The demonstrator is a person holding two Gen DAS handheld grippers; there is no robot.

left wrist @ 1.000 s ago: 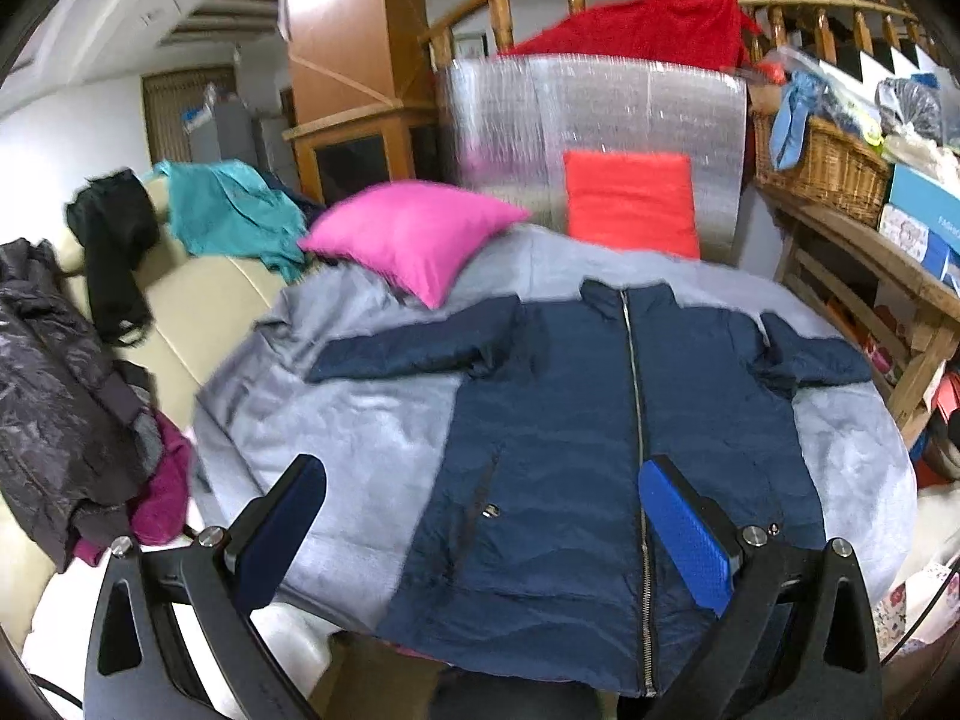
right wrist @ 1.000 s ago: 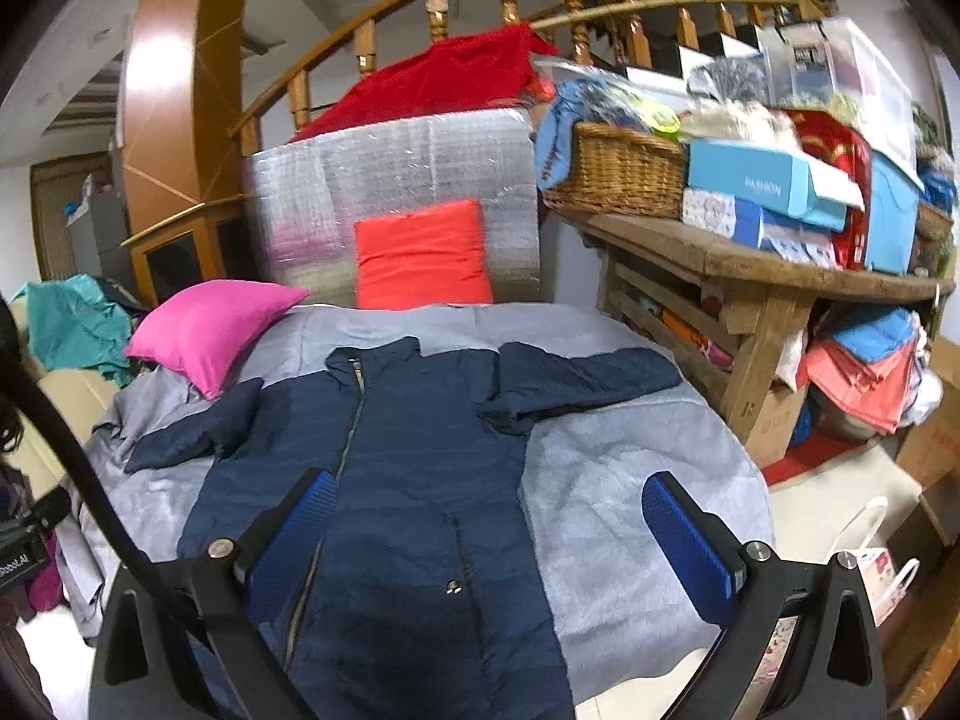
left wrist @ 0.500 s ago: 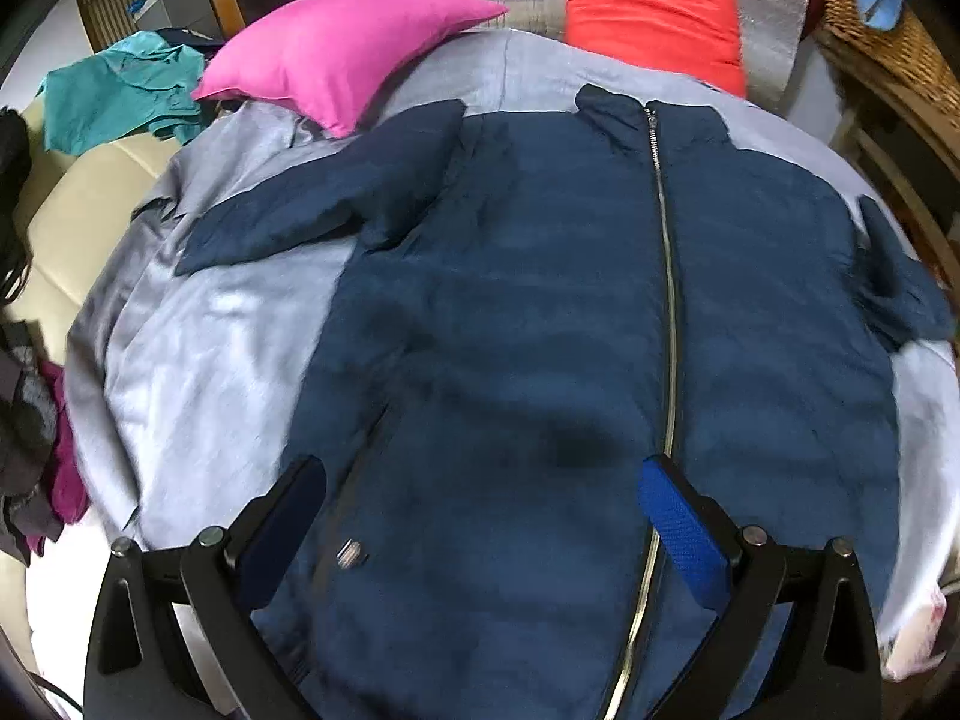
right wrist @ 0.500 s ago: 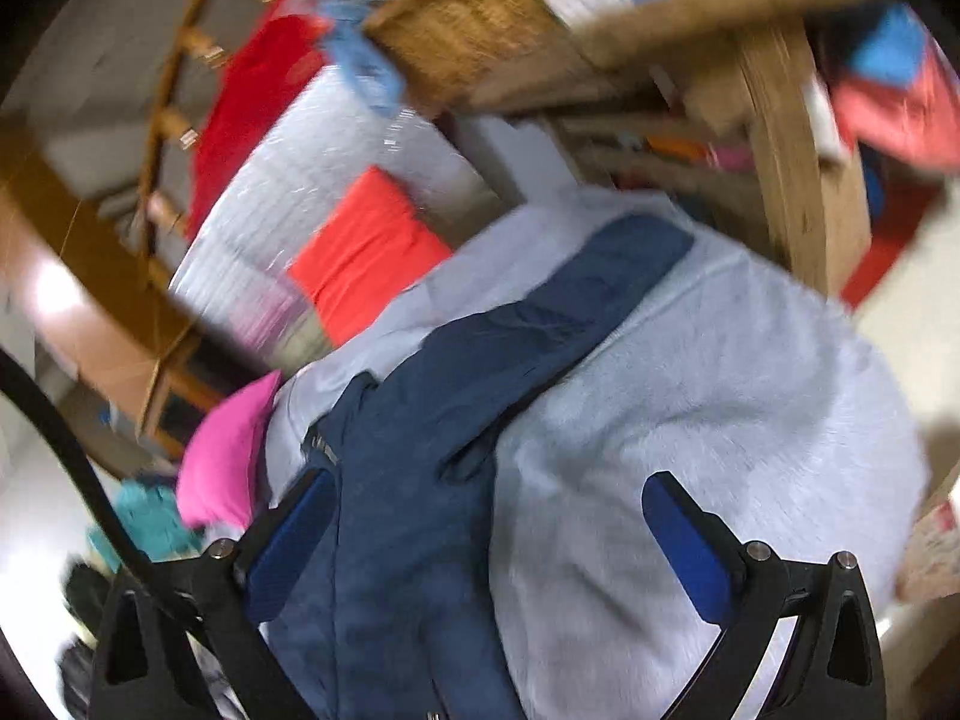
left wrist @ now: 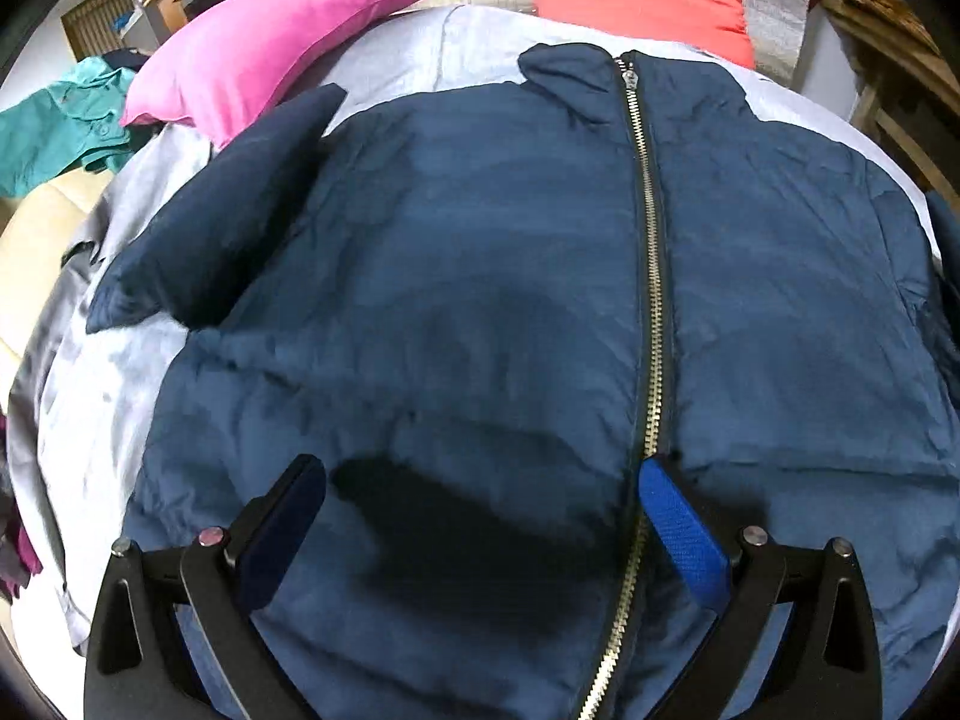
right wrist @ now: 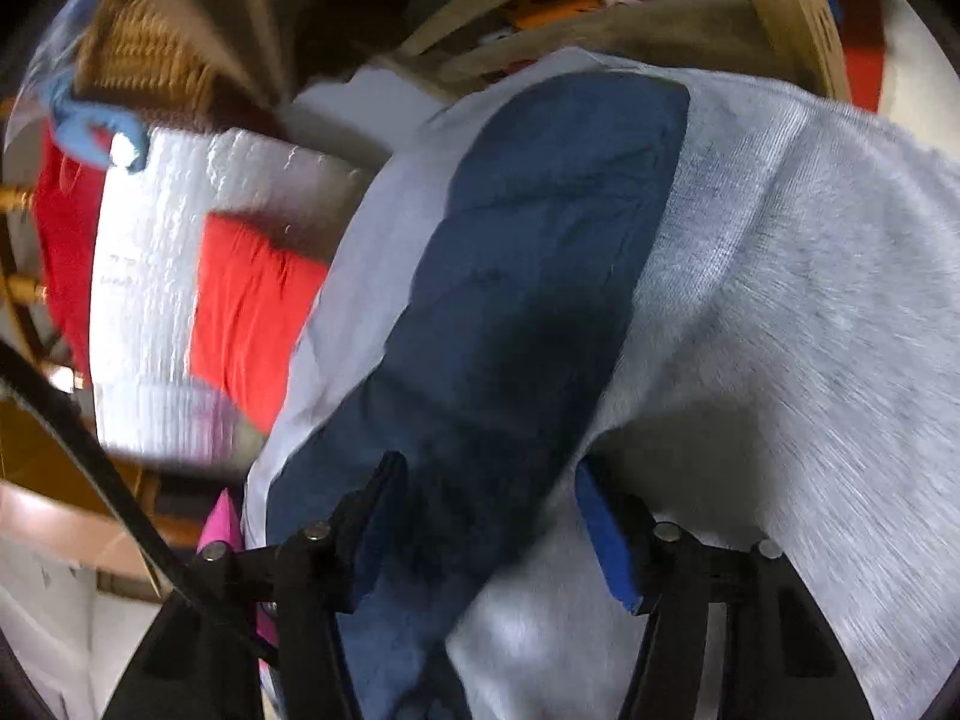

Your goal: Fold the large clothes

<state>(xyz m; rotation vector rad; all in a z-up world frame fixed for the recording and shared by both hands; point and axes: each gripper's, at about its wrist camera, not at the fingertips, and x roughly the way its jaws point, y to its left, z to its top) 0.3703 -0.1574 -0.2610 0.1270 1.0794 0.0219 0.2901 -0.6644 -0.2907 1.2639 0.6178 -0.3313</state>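
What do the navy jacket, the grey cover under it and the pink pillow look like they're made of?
Jacket: likely thin nylon or polyester shell, lightly padded; faint sheen, fine crinkles, quilted lines, metal zip.
Grey cover: soft knit or fleece, matte; fine ribbed texture shows.
Pink pillow: smooth woven fabric, slight sheen; exact fibre unclear.

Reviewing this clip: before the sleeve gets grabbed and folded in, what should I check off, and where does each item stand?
1. Navy jacket lies flat, zipped: ok.
2. Right tongs straddle the jacket's sleeve, jaws apart: ok.
3. Right tongs have a firm hold on the sleeve: not ok, not yet shut.
4. Left tongs open over the jacket body, left of the zipper: ok.
5. Grey sheet stays out of the right tongs' bite: cannot tell, view blurred.
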